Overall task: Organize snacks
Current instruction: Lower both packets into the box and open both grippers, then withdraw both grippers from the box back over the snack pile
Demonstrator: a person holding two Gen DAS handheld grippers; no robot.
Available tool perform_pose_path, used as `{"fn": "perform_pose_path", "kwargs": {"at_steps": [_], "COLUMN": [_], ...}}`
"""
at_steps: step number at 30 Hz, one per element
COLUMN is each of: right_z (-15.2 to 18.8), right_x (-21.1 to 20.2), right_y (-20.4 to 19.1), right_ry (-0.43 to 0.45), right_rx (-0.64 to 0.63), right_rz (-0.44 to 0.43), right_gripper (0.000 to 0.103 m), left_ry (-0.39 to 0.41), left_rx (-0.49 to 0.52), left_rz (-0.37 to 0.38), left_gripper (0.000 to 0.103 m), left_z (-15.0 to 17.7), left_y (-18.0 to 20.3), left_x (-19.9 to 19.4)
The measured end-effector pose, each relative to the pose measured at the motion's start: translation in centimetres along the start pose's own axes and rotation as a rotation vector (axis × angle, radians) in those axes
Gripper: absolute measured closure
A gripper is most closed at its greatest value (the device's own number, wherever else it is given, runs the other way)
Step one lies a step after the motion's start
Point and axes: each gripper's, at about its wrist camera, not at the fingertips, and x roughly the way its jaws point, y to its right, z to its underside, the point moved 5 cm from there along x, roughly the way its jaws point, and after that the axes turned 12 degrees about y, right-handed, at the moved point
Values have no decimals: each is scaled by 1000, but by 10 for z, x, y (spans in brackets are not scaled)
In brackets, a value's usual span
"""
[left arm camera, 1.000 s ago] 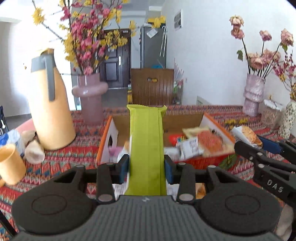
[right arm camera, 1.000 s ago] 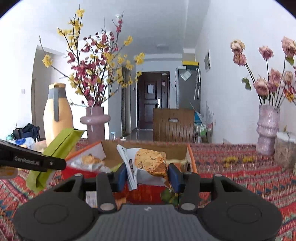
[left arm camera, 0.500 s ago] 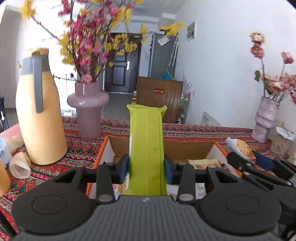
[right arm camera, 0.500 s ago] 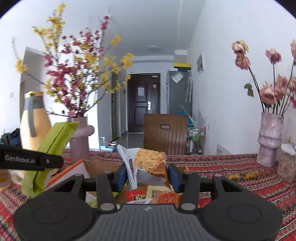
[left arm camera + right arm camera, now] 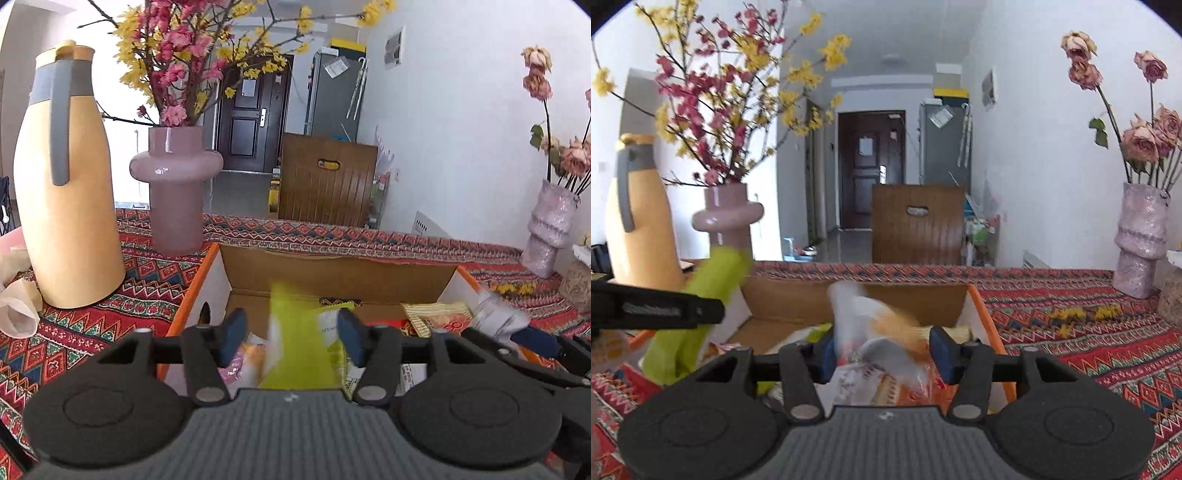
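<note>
- The left gripper (image 5: 290, 334) has its jaws opening; its blue pads (image 5: 231, 334) stand clear of the lime-green packet (image 5: 301, 350), which shows blurred between them with a gap on either side.
- That green packet sits over the near left part of the cardboard box (image 5: 332, 273), above other wrappers lying inside.
- The right gripper (image 5: 882, 350) also has its jaws opening; the white and orange snack pack (image 5: 882, 332) is blurred between its pads. The left pad is at the pack's edge, and a small gap shows at the right pad.
- In the right wrist view the green packet (image 5: 701, 314) appears at the left, behind the dark arm of the left gripper (image 5: 657, 310).
- The box has orange rims (image 5: 988, 317) and white inner walls, and holds several loose snack wrappers, among them a yellowish one (image 5: 437, 317) near its right side.
- The box rests on a red patterned tablecloth (image 5: 110, 314).
- Left of the box stand a tall yellow jug (image 5: 66, 192) with a grey handle and a mauve vase (image 5: 177, 184) of pink and yellow blossoms.
- Far right, a pale textured vase (image 5: 1141, 243) holds dried roses.
- Beyond the table is a brown chair back (image 5: 918, 225).
</note>
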Motion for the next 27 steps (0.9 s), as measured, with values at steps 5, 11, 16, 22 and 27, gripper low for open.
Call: {"fn": "perform_pose_path", "kwargs": {"at_steps": [5, 11, 16, 22, 27], "right_z": [1, -1, -6, -31, -34], "right_x": [-3, -8, -12, -52, -86], "right_y": [11, 17, 20, 21, 16], "right_ry": [1, 15, 31, 99, 111], "right_rx": [57, 90, 97, 107, 74], "right_rz": [38, 49, 55, 45, 19], "right_gripper": [5, 3, 4, 0, 0], "left_ry": [59, 47, 10, 35, 16], "left_rx": [-10, -8, -17, -15, 13], "left_rz": [-54, -56, -78, -33, -35], "left_gripper": [0, 0, 0, 0, 0], "left_z": [-5, -6, -15, -29, -16], "left_y": [-4, -1, -2, -6, -19], "left_x": [-12, -14, -29, -70, -92]}}
